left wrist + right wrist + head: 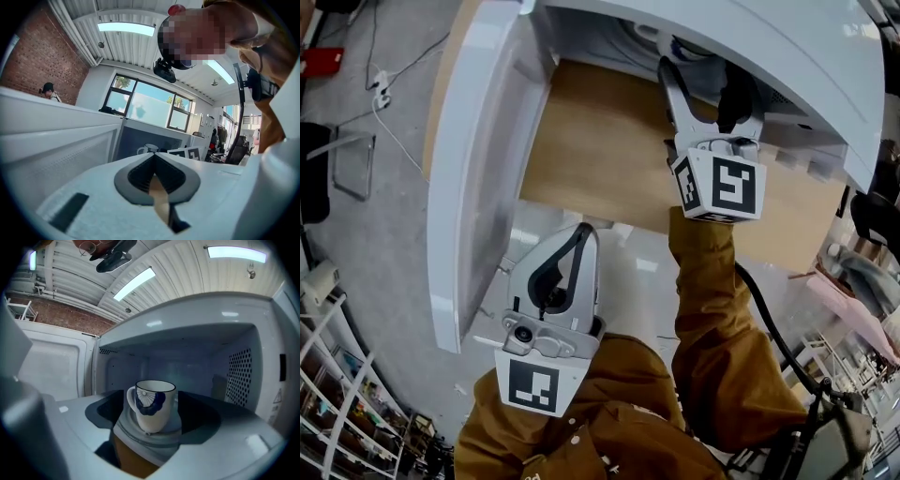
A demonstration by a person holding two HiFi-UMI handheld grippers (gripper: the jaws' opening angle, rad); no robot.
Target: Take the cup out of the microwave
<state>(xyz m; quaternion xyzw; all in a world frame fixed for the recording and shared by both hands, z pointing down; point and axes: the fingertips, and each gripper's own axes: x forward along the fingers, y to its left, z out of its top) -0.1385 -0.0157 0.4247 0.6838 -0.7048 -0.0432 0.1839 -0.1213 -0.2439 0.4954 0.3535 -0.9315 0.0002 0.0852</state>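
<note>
A white cup (151, 404) with a dark blue flower pattern stands upright on the glass turntable (140, 434) inside the white microwave (750, 37); its handle points left. My right gripper (154, 423) is open wide at the oven's mouth. The cup sits just ahead of its fingers, and the pads do not touch it. In the head view that right gripper (703, 80) reaches into the cavity from the front. My left gripper (581, 234) hangs lower, beside the open door (478, 169), shut and empty. From the left gripper (153, 157) the cup (149, 149) shows small and far off.
The microwave stands on a wooden table (600, 141), its door swung open to the left. The cavity's right wall is perforated (239, 376). Cables, a chair and shelves are on the floor at the left. A person (48, 89) stands far off in the room.
</note>
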